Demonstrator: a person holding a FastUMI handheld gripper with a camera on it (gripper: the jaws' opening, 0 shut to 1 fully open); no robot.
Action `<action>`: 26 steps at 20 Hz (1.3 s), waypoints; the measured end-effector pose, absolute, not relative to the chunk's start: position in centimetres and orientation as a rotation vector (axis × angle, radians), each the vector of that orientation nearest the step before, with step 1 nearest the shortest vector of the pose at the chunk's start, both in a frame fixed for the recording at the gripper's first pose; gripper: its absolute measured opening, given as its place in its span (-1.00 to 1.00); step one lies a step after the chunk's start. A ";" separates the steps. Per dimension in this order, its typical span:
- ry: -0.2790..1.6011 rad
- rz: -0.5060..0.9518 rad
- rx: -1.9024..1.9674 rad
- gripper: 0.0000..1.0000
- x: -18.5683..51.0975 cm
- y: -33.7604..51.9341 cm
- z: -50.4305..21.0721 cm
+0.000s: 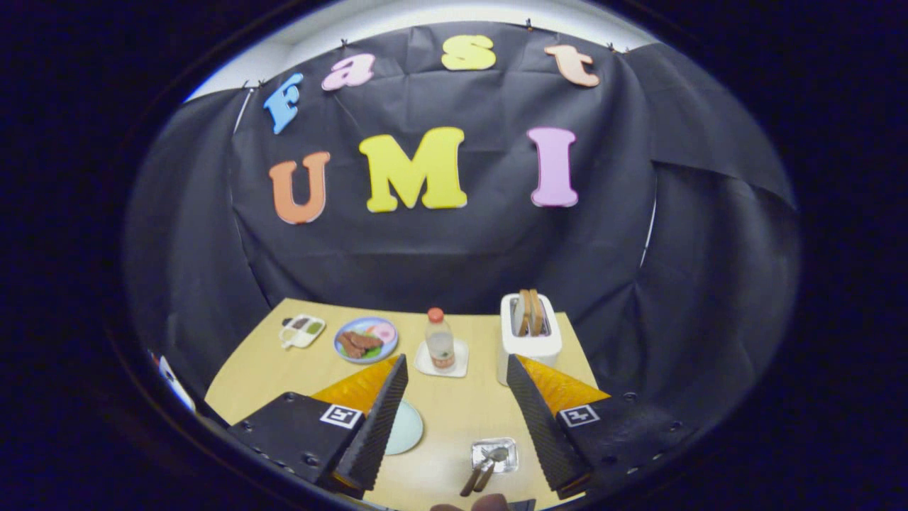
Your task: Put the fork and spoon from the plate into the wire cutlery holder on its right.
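Observation:
My gripper [457, 362] is held high above the wooden table [454, 404], open, with nothing between its fingers. Below them, a pale green plate [407, 428] lies partly hidden behind the left finger; the part I see is bare. To its right, just inside the right finger, stands the small wire cutlery holder [494, 454]. Two metal utensils, the fork and spoon [481, 474], rest in it with their handles leaning out toward me.
At the table's far side stand a white toaster [530, 335] with bread slices, an orange-capped bottle [440, 342] on a white coaster, a blue plate of food [366, 339] and a small white sauce tray [303, 331]. A person's fingertips [469, 505] show nearest me.

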State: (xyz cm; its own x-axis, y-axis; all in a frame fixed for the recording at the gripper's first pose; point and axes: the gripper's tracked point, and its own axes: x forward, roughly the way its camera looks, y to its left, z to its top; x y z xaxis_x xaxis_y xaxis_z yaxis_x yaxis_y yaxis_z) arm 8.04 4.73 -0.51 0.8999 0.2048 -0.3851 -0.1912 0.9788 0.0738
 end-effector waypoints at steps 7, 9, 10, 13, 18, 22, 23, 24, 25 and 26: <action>0.120 0.192 0.024 0.73 4.5 5.9 6.4; 0.080 0.181 0.026 0.73 3.7 6.2 6.9; 0.068 0.175 0.033 0.73 3.3 6.3 7.0; 0.047 0.165 0.046 0.73 2.6 6.7 7.2; 0.023 0.138 0.060 0.73 0.9 6.6 7.4; 0.046 0.130 0.085 0.73 0.9 6.5 6.7; 0.043 0.124 0.088 0.73 0.9 6.4 6.8; 0.040 0.121 0.088 0.73 0.9 6.4 6.9; 0.038 0.117 0.087 0.73 0.7 6.3 6.9; 0.037 0.115 0.088 0.73 0.5 6.4 7.0</action>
